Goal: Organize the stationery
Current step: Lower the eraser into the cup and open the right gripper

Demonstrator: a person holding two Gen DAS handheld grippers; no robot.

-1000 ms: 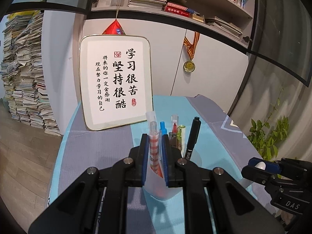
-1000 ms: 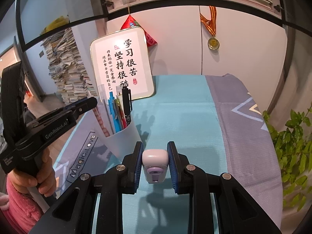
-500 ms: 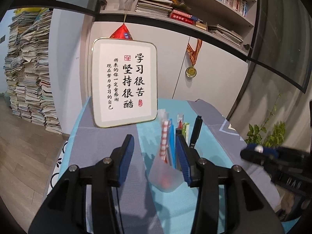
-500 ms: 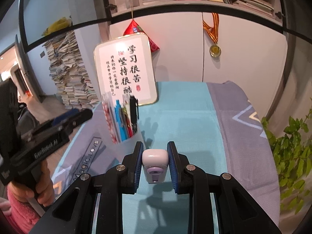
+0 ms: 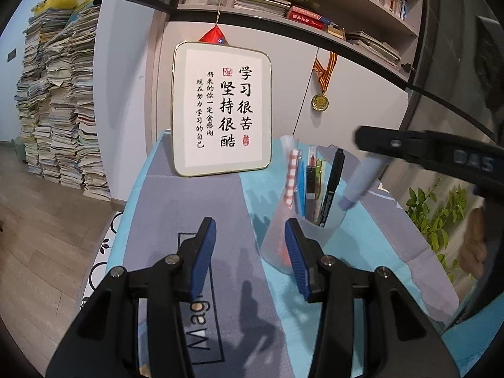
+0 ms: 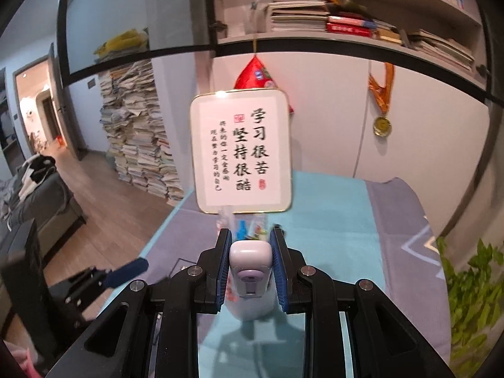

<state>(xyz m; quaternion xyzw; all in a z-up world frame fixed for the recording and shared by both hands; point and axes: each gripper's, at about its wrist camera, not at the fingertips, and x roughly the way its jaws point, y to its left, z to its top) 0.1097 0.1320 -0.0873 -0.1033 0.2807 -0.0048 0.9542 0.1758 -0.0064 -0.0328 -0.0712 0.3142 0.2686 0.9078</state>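
your right gripper (image 6: 251, 269) clamps a smooth, rounded lilac correction tape (image 6: 250, 260), tilted just above the frosted translucent pen cup (image 5: 301, 236). the cup stands on the cloth-covered surface (image 5: 201, 208) holding about five pens. your left gripper (image 5: 250, 249) hovers spread wide, empty, beside the cup.

White cabinet doors (image 5: 352, 107) fill the back wall under a long bookshelf (image 5: 315, 9) crowded with books and papers. A medal (image 5: 320, 102) on a striped ribbon hangs on one door. Tall stacks of paper (image 5: 60, 104) stand on the wooden floor (image 5: 41, 245). A framed calligraphy board (image 5: 222, 110) leans upright on the desk (image 5: 201, 195). Green leaves (image 5: 438, 211) show beside it.
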